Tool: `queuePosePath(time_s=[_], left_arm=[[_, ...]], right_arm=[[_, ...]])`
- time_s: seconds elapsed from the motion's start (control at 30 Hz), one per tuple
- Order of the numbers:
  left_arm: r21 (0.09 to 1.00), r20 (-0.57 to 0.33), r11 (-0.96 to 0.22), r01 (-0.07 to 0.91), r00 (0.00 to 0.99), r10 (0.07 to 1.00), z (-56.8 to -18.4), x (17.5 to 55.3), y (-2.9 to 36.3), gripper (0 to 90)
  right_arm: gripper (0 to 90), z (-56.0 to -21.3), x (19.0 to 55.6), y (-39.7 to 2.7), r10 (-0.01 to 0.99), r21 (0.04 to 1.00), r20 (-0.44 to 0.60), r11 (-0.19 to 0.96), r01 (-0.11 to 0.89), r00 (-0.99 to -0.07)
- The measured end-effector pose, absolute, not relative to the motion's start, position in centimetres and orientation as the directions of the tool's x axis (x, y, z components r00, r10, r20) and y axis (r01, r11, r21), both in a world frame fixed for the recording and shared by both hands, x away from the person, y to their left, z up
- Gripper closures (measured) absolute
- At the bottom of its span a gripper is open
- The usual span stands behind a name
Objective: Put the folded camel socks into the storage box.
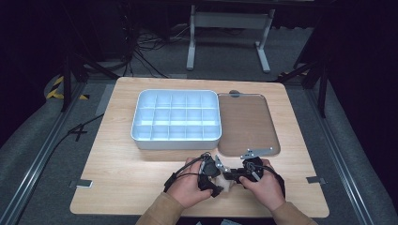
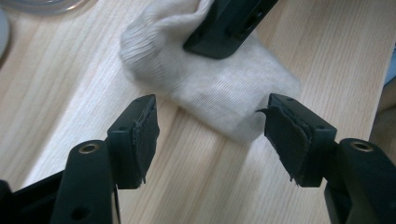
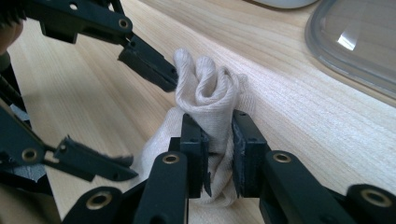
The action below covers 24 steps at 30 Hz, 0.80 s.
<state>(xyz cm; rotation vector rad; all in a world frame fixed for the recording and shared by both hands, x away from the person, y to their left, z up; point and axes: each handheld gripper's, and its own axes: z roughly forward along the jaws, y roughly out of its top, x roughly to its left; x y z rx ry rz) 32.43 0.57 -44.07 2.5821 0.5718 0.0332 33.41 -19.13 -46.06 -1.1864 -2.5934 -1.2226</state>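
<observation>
Both grippers are matte black: the left gripper has angular jaws lined with dark, frayed rubber pads, with brass-ringed rivets just behind them. The right gripper matches (same rivets), carries a grey three-cornered plate, and trails black cables. The sleeves are tan.

No readable text, labels, brands or numbers anywhere. Only sign-like marking: yellow-black hazard stripes on the floor, left of the bench.
</observation>
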Motion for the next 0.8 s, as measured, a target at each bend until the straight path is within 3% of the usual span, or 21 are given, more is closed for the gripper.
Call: queuePosePath(time_s=[0.8], left_arm=[[0.492, -0.052, -0.752, 0.439, 0.877, 0.478, -41.7, 33.2, 4.8, 30.5]], right_arm=[[76.9, -41.8, 33.3, -21.9, 0.627, 0.731, 0.299, 0.334, 0.595, -0.719]])
